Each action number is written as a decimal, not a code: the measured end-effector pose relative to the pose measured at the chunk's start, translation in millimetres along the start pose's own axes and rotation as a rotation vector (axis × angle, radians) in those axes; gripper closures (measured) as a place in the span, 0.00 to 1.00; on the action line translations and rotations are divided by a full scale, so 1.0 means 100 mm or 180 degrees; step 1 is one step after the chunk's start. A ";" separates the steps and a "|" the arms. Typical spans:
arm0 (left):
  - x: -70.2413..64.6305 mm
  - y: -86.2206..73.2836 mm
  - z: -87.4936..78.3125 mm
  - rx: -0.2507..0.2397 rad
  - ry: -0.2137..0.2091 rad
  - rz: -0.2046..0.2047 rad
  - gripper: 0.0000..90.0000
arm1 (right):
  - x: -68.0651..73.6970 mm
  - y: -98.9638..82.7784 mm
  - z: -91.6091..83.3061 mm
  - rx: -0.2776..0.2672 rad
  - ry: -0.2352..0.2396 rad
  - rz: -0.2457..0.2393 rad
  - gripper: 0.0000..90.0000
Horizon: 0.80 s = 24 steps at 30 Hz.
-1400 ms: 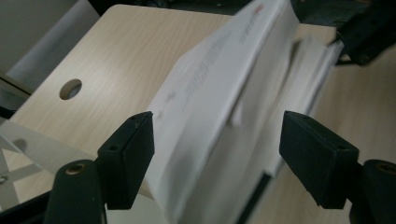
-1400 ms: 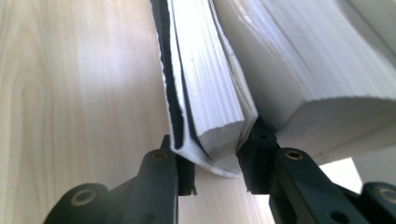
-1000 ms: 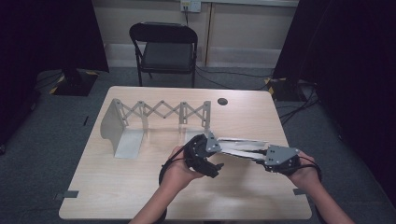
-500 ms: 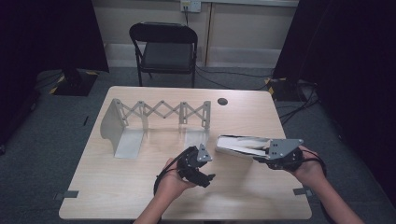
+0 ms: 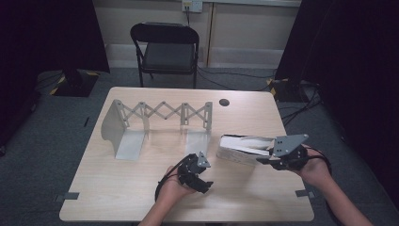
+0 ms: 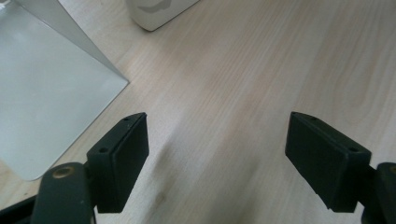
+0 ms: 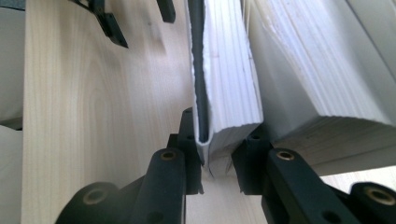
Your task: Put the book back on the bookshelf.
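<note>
Overhead, pale wooden table (image 5: pixel 141 188), seemingly dark-curtained room.

White book (image 5: pixel 240 148); black tongs (image 5: pixel 264 160)

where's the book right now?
High view: the book is at the table's right side, clamped in the right gripper, just right of the expanding rack.

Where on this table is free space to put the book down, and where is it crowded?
Free: the near left table corner, beside the left gripper, and the far right part around the dark round hole. Crowded: the far left, where the expandable metal rack stands, and the right middle with the book.
</note>
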<state>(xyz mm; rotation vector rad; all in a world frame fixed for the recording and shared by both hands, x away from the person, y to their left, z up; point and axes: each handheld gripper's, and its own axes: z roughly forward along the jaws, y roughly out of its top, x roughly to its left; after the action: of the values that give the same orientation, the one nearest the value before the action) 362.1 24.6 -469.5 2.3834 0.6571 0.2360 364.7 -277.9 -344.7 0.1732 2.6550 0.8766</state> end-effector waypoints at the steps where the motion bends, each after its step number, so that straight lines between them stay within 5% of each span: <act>1: -0.01 -0.02 0.04 0.0024 0.0071 -0.0008 0.23 | 0.00 0.01 -0.01 0.0009 0.0032 -0.0009 0.84; 11: -0.03 -0.09 0.11 0.0082 0.0057 -0.0003 0.18 | 0.02 -0.02 -0.05 -0.0032 0.0152 -0.0023 0.84; 24: 0.00 -0.18 0.11 -0.0110 -0.0032 0.0020 0.16 | 0.03 -0.02 -0.10 -0.0052 0.0306 0.0003 0.84</act>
<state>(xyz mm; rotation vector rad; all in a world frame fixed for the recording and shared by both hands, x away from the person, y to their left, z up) 358.1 30.7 -489.6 2.3526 0.6359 0.2362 358.4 -284.8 -339.1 0.1315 2.7354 0.9290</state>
